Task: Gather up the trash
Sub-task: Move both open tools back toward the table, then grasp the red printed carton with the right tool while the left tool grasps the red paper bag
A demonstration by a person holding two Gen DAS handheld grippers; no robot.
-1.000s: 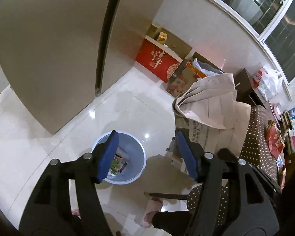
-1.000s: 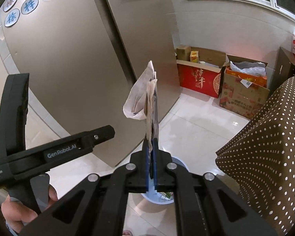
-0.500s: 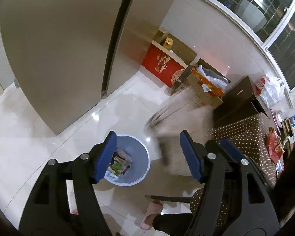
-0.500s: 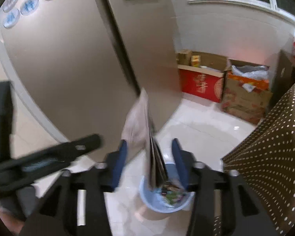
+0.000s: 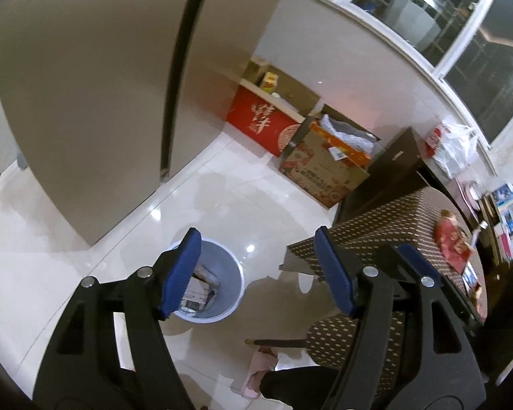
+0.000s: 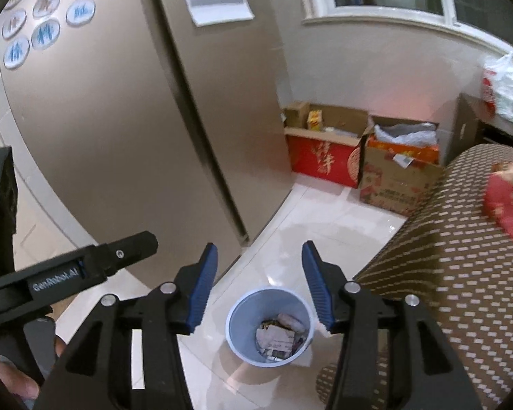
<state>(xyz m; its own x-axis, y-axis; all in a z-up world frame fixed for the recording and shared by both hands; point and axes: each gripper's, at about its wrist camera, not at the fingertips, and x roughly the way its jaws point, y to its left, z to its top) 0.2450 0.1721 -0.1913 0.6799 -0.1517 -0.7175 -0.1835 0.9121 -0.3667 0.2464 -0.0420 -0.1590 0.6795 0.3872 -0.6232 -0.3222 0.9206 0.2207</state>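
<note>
We are hovering both grippers over the pale blue trash bin (image 6: 269, 328), which is standing on the glossy white floor (image 5: 229, 205) between the tall brown cabinet (image 6: 119, 136) and the dotted tablecloth (image 6: 444, 273). The right gripper (image 6: 260, 283) is showing its blue pads apart, its jaws are opening as we look, and nothing is sitting between them; the bin is lying directly below the gap. The left gripper (image 5: 258, 273) is standing with its jaws wide and empty too, the bin showing just behind its left pad. Inside the bin we are seeing crumpled and folded paper (image 6: 276, 336) along with some printed wrappers, so we are judging that a fair share of the collecting is already done and that the load is sitting properly inside the rim, not hanging over it. What is left is harder to call: a red packet (image 6: 509, 201) is lying on the tablecloth, near its edge, and it may well be the next piece of trash, though we cannot tell whether it is rubbish or something to keep. The cardboard boxes (image 6: 396, 177) against the wall and the white plastic bag (image 6: 506, 89) by the window are looking more like storage than litter. No loose scraps are showing on the floor around the bin.
</note>
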